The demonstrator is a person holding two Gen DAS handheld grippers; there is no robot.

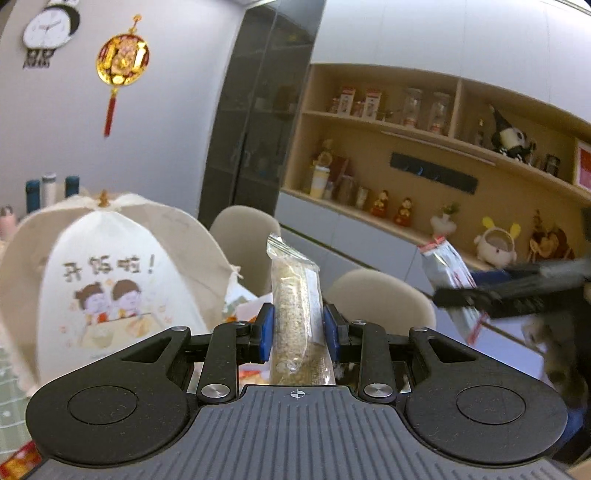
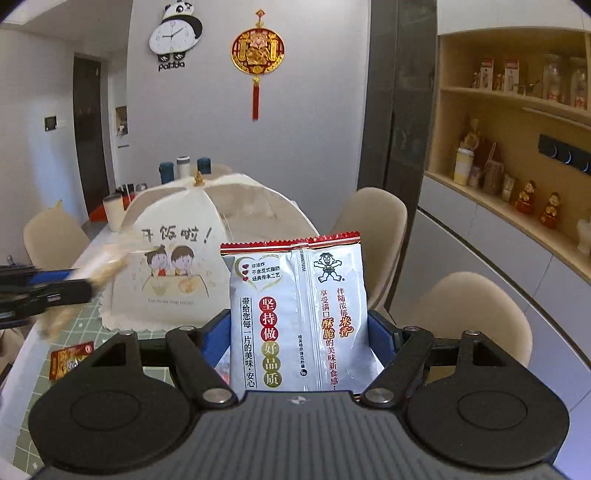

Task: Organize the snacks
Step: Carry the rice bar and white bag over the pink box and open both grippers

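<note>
Mid-carry: the left tool (image 1: pixel 298 328) grips a clear, grain-filled snack pouch (image 1: pixel 295 314) upright, the right tool (image 2: pixel 301 332) clamps a white rice-cracker packet (image 2: pixel 295 317) at twelve o'clock; next, a set-down spot is needed.

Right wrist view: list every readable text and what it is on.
"坚持做好品质": white snack packet held in the right tongs.
"带给您每一片的美味·安心": same packet.
"酥脆" and "米香": same packet.
"开饭啦!": food cover.
Panda clock: lettering below too blurred.
Small red packet on the table: unreadable.
</note>
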